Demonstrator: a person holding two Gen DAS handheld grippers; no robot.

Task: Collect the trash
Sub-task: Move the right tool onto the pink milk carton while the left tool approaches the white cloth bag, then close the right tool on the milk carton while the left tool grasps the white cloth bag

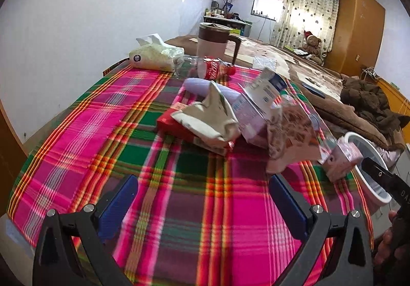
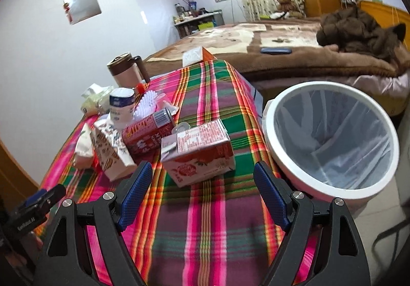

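Note:
Trash lies in a heap on the plaid tablecloth (image 1: 179, 209): a crumpled beige wrapper (image 1: 207, 116) on a red box (image 1: 166, 124), torn cartons (image 1: 289, 129), a red-labelled bottle (image 1: 215, 69). In the right wrist view a pink milk carton (image 2: 197, 152) lies just ahead of my open right gripper (image 2: 202, 181), with a red carton (image 2: 148, 132) and a patterned carton (image 2: 110, 152) to its left. A white bin (image 2: 330, 140) with a clear liner stands right of the table. My left gripper (image 1: 202, 186) is open and empty above the cloth, short of the heap.
A brown-lidded mug (image 1: 212, 38) and a tissue pack (image 1: 153, 55) stand at the table's far edge. A bed with a brown blanket (image 2: 282, 37) lies behind the table and bin. The bin also shows in the left wrist view (image 1: 371, 165).

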